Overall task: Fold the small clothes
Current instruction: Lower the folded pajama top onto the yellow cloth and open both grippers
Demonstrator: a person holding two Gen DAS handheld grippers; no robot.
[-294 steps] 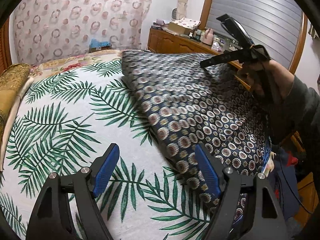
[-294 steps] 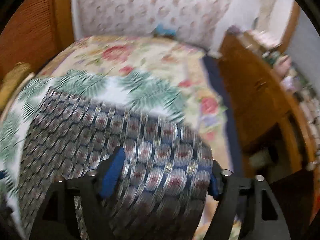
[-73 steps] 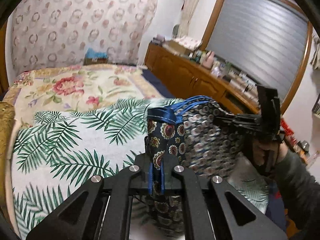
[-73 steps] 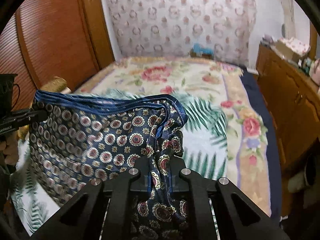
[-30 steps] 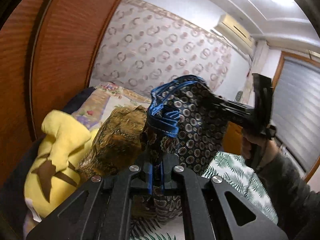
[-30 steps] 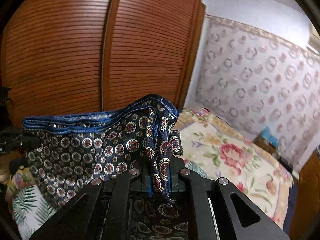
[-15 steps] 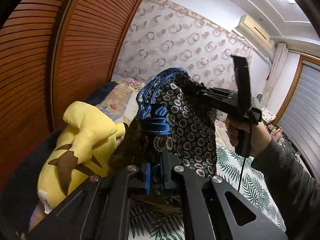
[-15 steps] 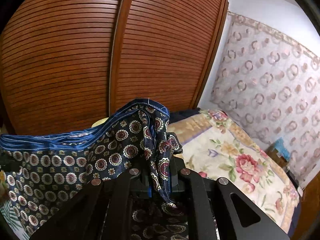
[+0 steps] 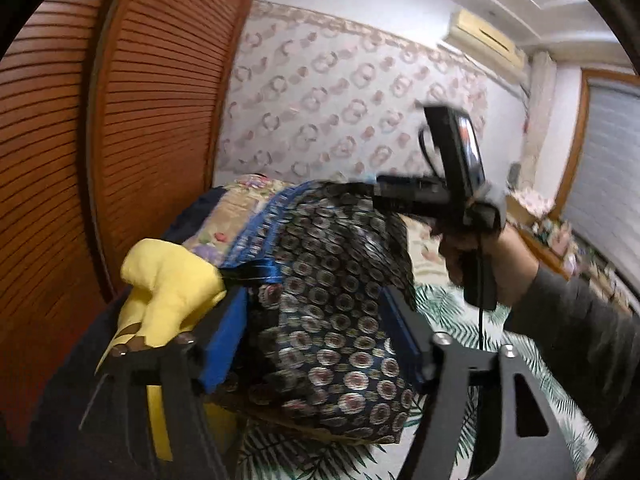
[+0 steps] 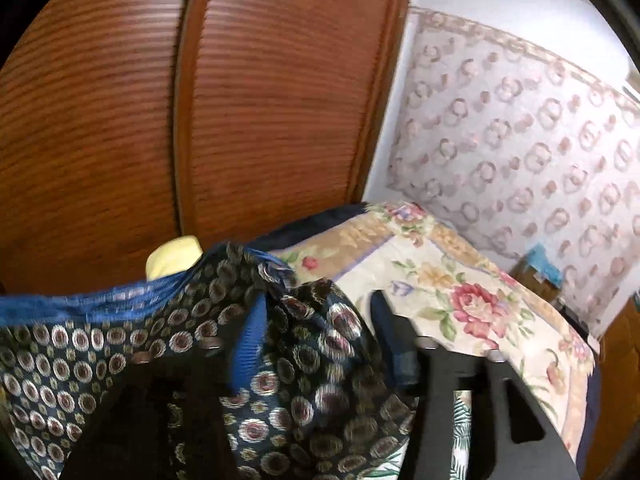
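1. My left gripper [image 9: 316, 336] has its 2 blue pads spread wide. The patterned garment [image 9: 332, 304] bulges between them, and neither pad is pinching it, so on that side I have let go.
2. That garment is dark navy with rows of small round medallions and a bright blue trim [image 9: 260, 232] along its upper edge. It hangs bunched in the air in front of my left fingers, above the palm-leaf bedspread [image 9: 452, 320].
3. My right gripper [image 10: 320, 344] shows in its own camera with its 2 pads apart too. A twisted fold of the garment [image 10: 304, 364] sags in the gap and drapes over the left finger [image 10: 248, 344]. The frame is blurred, and I cannot tell whether any cloth is caught on a pad.
4. Seen from my left camera, the right gripper [image 9: 384, 196] meets the top of the garment at its far edge, held by my right hand [image 9: 468, 256]. Its tips are buried in cloth there, so that view does not settle the grip either.
5. A yellow plush toy [image 9: 172, 280] lies just beside my left pad, against the slatted wooden doors [image 9: 140, 120].
6. A floral quilt [image 10: 460, 280] covers the bed beyond the garment, running toward the ring-patterned curtain [image 10: 520, 128].
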